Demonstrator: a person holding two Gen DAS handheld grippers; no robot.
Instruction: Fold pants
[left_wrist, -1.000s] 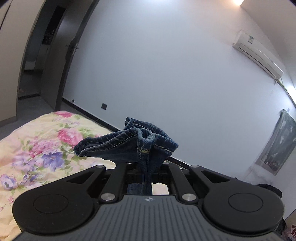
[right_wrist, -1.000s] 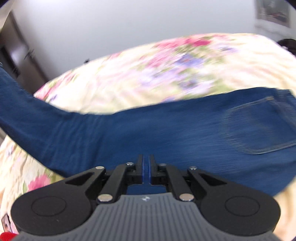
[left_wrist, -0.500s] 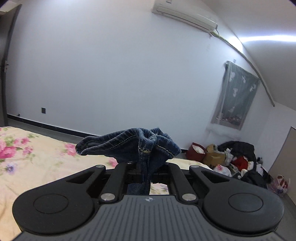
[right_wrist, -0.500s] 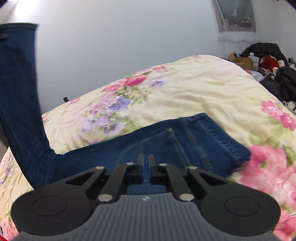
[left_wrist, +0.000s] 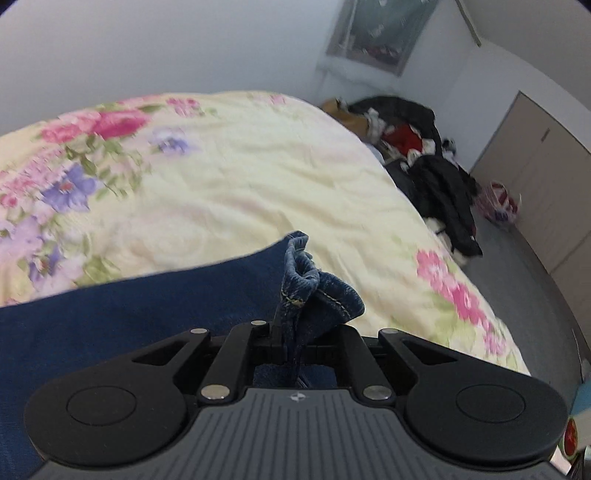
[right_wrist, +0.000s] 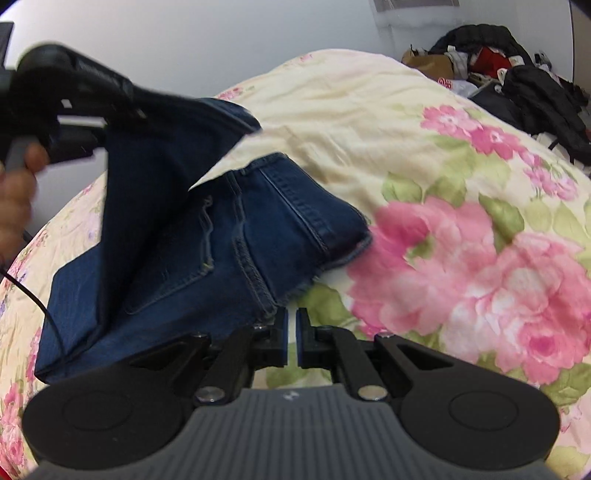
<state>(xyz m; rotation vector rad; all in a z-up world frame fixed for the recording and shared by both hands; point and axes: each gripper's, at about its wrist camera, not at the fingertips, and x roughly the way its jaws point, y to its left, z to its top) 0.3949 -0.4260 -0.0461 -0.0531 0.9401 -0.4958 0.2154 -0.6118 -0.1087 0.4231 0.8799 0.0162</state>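
The dark blue jeans (right_wrist: 229, 236) lie on the floral bedspread (right_wrist: 461, 258), waist end near the bed's middle. My left gripper (left_wrist: 290, 343) is shut on the bunched hem of a leg (left_wrist: 314, 291) and carries it low over the jeans' other half (left_wrist: 129, 317). In the right wrist view the left gripper (right_wrist: 74, 107) shows at upper left in a hand, the leg hanging from it. My right gripper (right_wrist: 291, 336) is nearly closed with a narrow gap, empty, just off the jeans' near edge.
A pile of dark and red clothes (left_wrist: 424, 158) lies on the floor beyond the bed's right side. A grey wall is behind the bed, and beige wardrobe doors (left_wrist: 546, 177) stand at far right. A black cable (right_wrist: 33, 295) trails at the left.
My left gripper swung from pointing at the wall down toward the bed, carrying the leg hem over the jeans. My right gripper drew back off the denim to the jeans' edge.
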